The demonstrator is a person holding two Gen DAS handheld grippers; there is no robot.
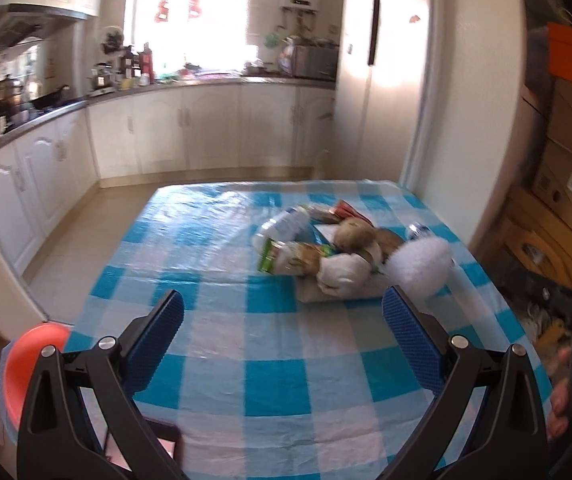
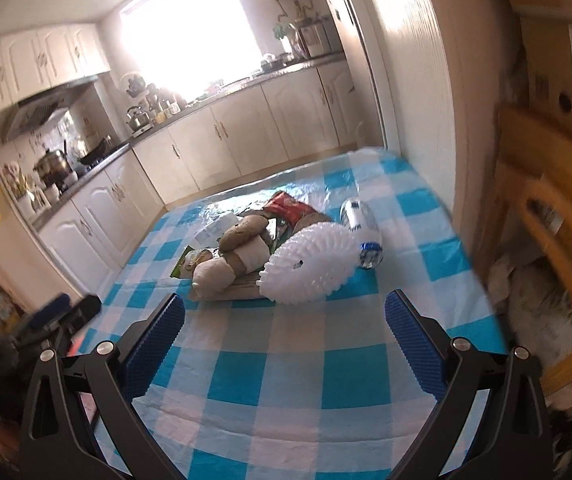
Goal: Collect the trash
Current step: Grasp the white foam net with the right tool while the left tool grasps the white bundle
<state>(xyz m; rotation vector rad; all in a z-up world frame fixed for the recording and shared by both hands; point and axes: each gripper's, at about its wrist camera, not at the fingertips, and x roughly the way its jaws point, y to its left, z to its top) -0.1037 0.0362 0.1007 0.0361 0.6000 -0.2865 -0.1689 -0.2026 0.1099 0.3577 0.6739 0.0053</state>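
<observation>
A pile of trash (image 1: 338, 252) lies on the blue-checked tablecloth (image 1: 246, 340): a white foam fruit net (image 1: 420, 264), a crushed plastic bottle (image 1: 284, 222), a green snack wrapper (image 1: 272, 256), crumpled tissues (image 1: 344, 272) and brown lumps (image 1: 356, 234). In the right wrist view the foam net (image 2: 310, 264), a bottle (image 2: 360, 230), a red wrapper (image 2: 288, 206) and tissues (image 2: 216, 276) show. My left gripper (image 1: 284, 316) is open and empty, short of the pile. My right gripper (image 2: 286, 316) is open and empty, just short of the net.
A red-orange bin (image 1: 32, 364) sits low at the table's left edge. Kitchen cabinets (image 1: 190, 128) and a cluttered counter run behind. Cardboard boxes (image 1: 570, 160) and a wooden chair (image 2: 558, 240) stand to the right. The left gripper shows dimly in the right wrist view (image 2: 62, 312).
</observation>
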